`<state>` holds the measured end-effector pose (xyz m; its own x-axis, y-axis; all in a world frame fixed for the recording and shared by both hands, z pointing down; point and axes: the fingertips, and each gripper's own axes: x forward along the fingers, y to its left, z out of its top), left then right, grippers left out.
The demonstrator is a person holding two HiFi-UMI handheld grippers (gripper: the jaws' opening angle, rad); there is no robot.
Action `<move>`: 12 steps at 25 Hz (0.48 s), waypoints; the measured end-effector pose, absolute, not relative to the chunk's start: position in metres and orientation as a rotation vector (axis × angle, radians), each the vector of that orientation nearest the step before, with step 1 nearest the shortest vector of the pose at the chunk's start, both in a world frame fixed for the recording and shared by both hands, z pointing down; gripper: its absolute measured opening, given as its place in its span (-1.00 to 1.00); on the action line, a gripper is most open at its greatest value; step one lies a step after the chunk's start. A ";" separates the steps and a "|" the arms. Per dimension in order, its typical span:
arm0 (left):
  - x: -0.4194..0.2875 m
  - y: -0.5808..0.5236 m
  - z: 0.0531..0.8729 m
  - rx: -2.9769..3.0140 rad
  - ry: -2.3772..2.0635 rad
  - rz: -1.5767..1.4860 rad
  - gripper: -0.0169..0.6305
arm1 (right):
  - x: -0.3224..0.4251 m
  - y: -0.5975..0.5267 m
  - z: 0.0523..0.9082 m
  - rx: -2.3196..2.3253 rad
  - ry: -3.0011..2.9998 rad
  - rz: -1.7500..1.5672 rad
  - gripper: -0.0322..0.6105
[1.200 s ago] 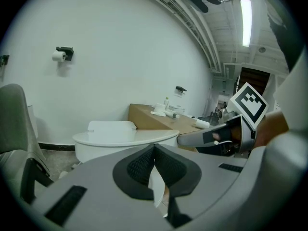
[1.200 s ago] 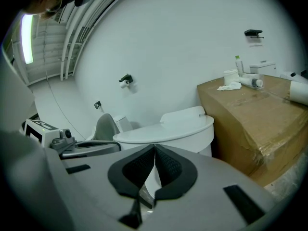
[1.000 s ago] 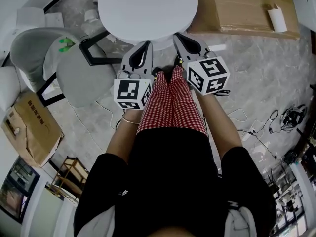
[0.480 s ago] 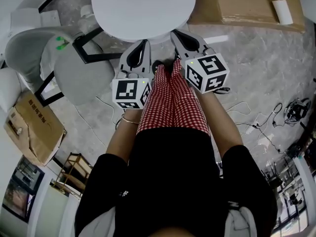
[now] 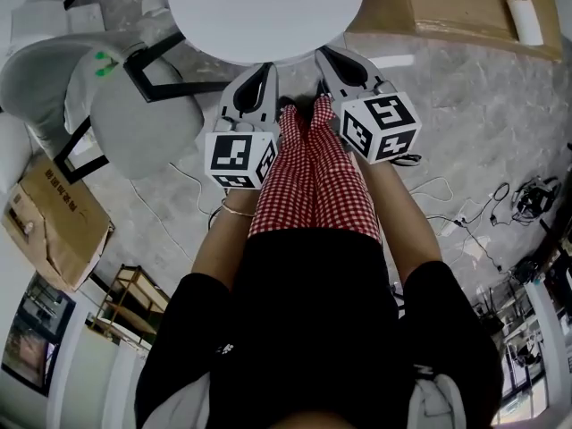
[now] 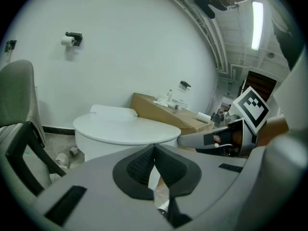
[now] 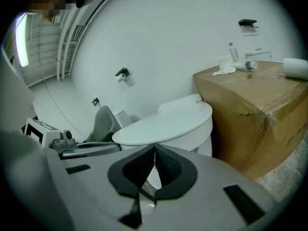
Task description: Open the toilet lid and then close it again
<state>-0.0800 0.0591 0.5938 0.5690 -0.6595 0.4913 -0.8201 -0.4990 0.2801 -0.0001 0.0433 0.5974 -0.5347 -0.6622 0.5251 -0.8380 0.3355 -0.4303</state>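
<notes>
Head view, nearest first: person in a black top and red-and-white checked trousers (image 5: 308, 181), standing, arms stretched forward, thin bracelet (image 5: 235, 213) on the left wrist.

Left claw (image 5: 264, 68): grey body, black-and-white marker cube at its rear. Left gripper view shows the two dark ribbed pads pressed together at the tips, nothing between them. Empty.

Right claw (image 5: 323, 54): same build, marker cube tilted. Right gripper view shows its pads meeting at the tips too, nothing held. Empty.

Both claws sit side by side above the trouser legs, tips pointing at the front edge of the round white toilet lid (image 5: 264, 7). Tips are just short of the rim in the head view; contact cannot be confirmed.

Toilet lid: down, lying flat on the bowl, closed. Both gripper views show it level, just beyond the pads.

Left of the toilet: grey upholstered chair on a black frame (image 5: 143, 123), near the bowl. Further left on the floor, a small open brown cardboard carton (image 5: 54, 231).

Right of the toilet: large brown cardboard box (image 5: 456, 7), close beside the bowl, with a white paper roll (image 5: 525, 21) and small bottles on top.

Floor: grey, marbled stone; loose cables (image 5: 500, 208) to the right.

Far: white wall with a black holder carrying a toilet roll (image 6: 71, 39).
</notes>
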 end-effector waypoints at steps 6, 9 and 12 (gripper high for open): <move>-0.078 0.065 0.604 2.302 -1.186 0.447 -0.93 | 0.001 0.048 0.607 1.315 -2.318 0.963 -0.83; -0.078 0.066 0.609 2.301 -1.176 0.443 -0.93 | 0.000 0.050 0.613 1.316 -2.305 0.973 -0.83; -0.079 0.068 0.616 2.295 -1.169 0.448 -0.93 | 0.000 0.051 0.619 1.305 -2.296 0.977 -0.83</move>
